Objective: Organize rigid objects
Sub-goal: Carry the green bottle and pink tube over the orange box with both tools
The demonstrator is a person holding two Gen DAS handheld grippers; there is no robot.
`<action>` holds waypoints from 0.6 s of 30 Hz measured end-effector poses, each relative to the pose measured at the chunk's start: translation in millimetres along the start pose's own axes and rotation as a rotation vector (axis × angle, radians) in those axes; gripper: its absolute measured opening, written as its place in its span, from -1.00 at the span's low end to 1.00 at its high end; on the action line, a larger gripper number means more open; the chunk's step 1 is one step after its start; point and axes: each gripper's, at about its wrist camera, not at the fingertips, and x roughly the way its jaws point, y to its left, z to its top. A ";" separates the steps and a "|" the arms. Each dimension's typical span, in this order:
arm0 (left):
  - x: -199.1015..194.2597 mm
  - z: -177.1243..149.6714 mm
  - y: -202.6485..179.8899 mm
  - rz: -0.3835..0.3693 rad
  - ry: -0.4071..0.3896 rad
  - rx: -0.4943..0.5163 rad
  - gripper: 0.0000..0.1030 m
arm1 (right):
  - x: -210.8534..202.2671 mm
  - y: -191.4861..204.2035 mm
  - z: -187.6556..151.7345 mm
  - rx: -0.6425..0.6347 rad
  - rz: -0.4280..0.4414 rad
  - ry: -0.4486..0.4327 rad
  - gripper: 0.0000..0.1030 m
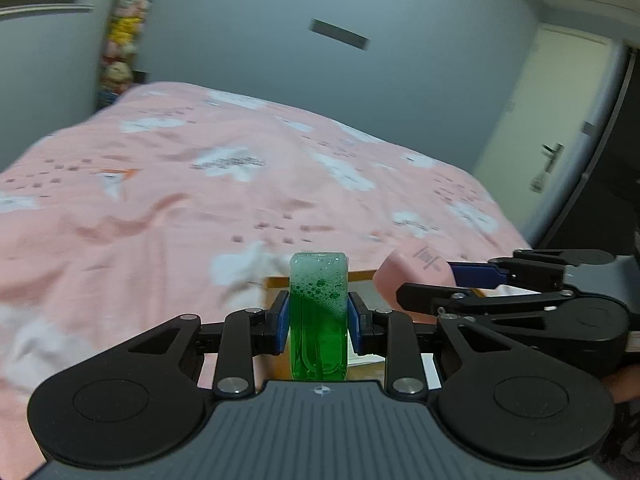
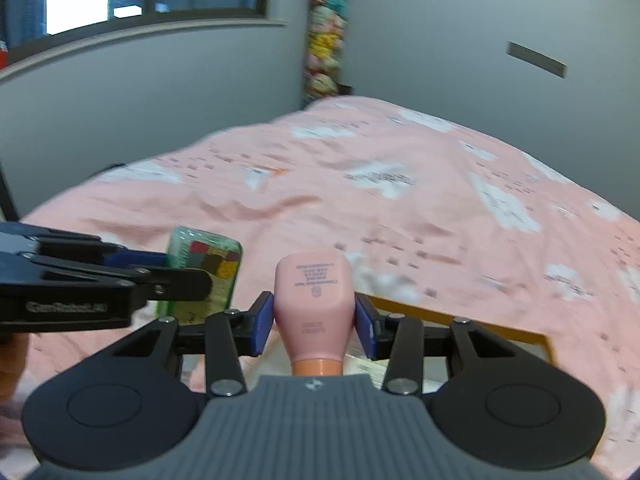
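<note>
Above pink quilt (image 1: pixel 200 184) | left claw (image 1: pixel 319 320) grips foamy green bottle (image 1: pixel 319 312) | right claw (image 2: pixel 314 320) grips smooth pink tube (image 2: pixel 313 304)

- Left gripper (image 1: pixel 318 322): black linkage arms, silver pivot screws, blue pads, ribbed grey body with round black side discs.
- Right gripper (image 2: pixel 314 322): same build; white lettering marks the left gripper's side.

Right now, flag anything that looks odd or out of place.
The green bottle in the left gripper is frothy: its liquid has foam and bubbles at the far end. The pink bottle in the right gripper is held with its printed base pointing away. Nothing spilled.
</note>
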 end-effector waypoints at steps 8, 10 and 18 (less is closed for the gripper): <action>67.6 8.8 -37.5 -0.150 0.114 -0.012 -0.37 | 15.4 -70.7 -13.8 0.090 -0.076 0.150 -0.16; 87.6 7.4 -41.1 -0.176 0.156 -0.029 -0.37 | 26.0 -84.7 -22.5 0.108 -0.090 0.203 -0.16; 156.0 -6.7 -39.2 -0.199 0.305 -0.132 -0.37 | 77.4 -110.2 -53.8 0.044 -0.153 0.372 -0.16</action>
